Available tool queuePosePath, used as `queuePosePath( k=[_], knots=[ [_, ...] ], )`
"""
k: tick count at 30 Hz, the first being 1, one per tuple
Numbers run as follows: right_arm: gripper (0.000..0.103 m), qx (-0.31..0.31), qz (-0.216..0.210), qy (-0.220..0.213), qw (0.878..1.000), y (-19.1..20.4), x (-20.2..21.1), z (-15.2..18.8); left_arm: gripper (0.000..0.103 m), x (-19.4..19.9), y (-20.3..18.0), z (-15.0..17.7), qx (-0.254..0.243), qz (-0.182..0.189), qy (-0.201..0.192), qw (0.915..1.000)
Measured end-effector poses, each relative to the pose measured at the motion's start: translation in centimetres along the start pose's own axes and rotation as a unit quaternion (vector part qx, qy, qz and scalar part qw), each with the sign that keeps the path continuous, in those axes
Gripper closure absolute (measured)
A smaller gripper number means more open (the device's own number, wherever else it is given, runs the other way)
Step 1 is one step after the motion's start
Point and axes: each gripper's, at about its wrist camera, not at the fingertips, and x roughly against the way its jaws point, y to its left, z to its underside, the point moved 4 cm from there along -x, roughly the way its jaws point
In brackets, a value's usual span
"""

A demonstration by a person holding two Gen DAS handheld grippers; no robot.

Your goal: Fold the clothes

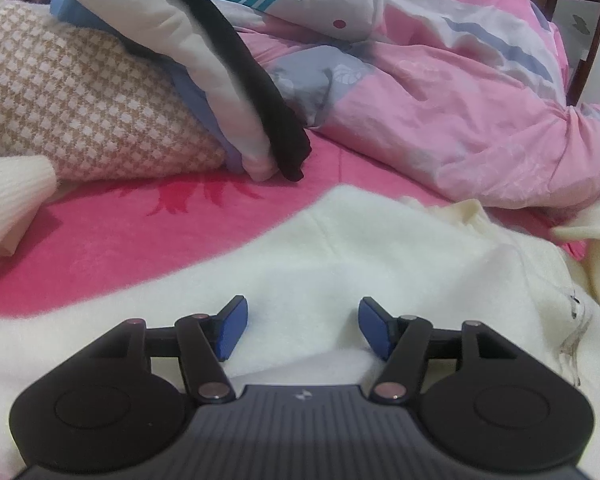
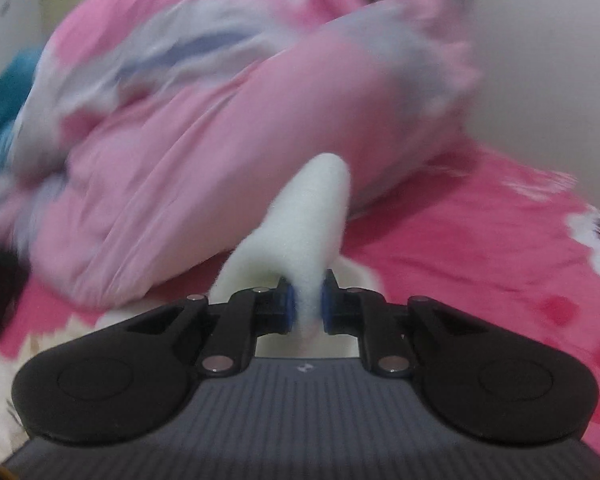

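Note:
A cream-white fleecy garment [image 1: 340,256] lies spread over the pink bed sheet [image 1: 112,240]. My left gripper [image 1: 303,328] hovers just over it, open, its blue pads [image 1: 232,330] wide apart with only flat cloth below them. In the right wrist view my right gripper [image 2: 307,307] is shut on a fold of the same cream garment [image 2: 308,224], which rises from between the pads as a raised ridge. That view is blurred by motion.
A pink, white and blue duvet [image 1: 460,92] is heaped at the back right. At the left sit a tan checked cushion [image 1: 80,100], stacked white and blue clothes [image 1: 204,60] and a black strip of cloth [image 1: 260,80]. A white ribbed cuff [image 1: 8,200] lies far left.

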Motion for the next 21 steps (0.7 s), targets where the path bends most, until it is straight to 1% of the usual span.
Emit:
queuePosePath(
  k=[2,4,6,8,11,13,14,15,16,17,18,21],
  knots=[
    [0.092,-0.046,0.016,-0.019,0.999,-3.8,2.7,-0.5,0.040,0.0,0.2,-0.1,0.003,-0.002,-0.001,1.0000],
    [0.092,-0.088,0.034,-0.030,0.995,-7.4,4.4,-0.1,0.040,-0.1,0.3,-0.1,0.007,-0.004,-0.003,1.0000],
    [0.092,-0.136,0.047,-0.026,0.989,-10.4,5.2,0.9,0.040,-0.2,0.4,-0.1,0.006,-0.007,-0.004,1.0000],
    [0.092,-0.186,0.051,-0.014,0.981,-13.0,4.9,2.3,0.040,-0.3,0.3,-0.1,0.004,-0.009,-0.006,0.9999],
    [0.090,-0.234,0.050,0.012,0.971,-14.8,3.1,4.8,0.040,-0.3,0.3,-0.1,0.001,-0.011,-0.008,0.9999],
    [0.086,-0.262,0.043,0.032,0.963,-15.5,1.7,6.5,0.040,-0.3,0.2,-0.1,-0.002,-0.011,-0.008,0.9999],
    [0.082,-0.272,0.038,0.044,0.960,-15.5,0.9,7.0,0.040,-0.3,0.3,-0.1,-0.003,-0.010,-0.008,0.9999],
    [0.071,-0.280,0.036,0.058,0.957,-15.6,0.5,7.4,0.040,-0.3,0.3,-0.1,-0.003,-0.009,-0.008,0.9999],
    [0.065,-0.286,0.036,0.076,0.955,-15.7,0.5,7.8,0.040,-0.3,0.4,-0.2,-0.002,-0.007,-0.008,0.9999],
    [0.053,-0.286,0.035,0.090,0.953,-15.6,0.7,8.0,0.040,-0.3,0.4,-0.2,-0.001,-0.005,-0.008,1.0000],
    [0.046,-0.289,0.028,0.096,0.952,-15.6,1.6,8.1,0.040,-0.3,0.5,-0.3,0.001,-0.002,-0.008,1.0000],
    [0.039,-0.299,0.005,0.111,0.948,-15.5,4.1,8.5,0.040,0.1,0.6,-0.5,0.002,0.005,-0.014,0.9999]
  ],
)
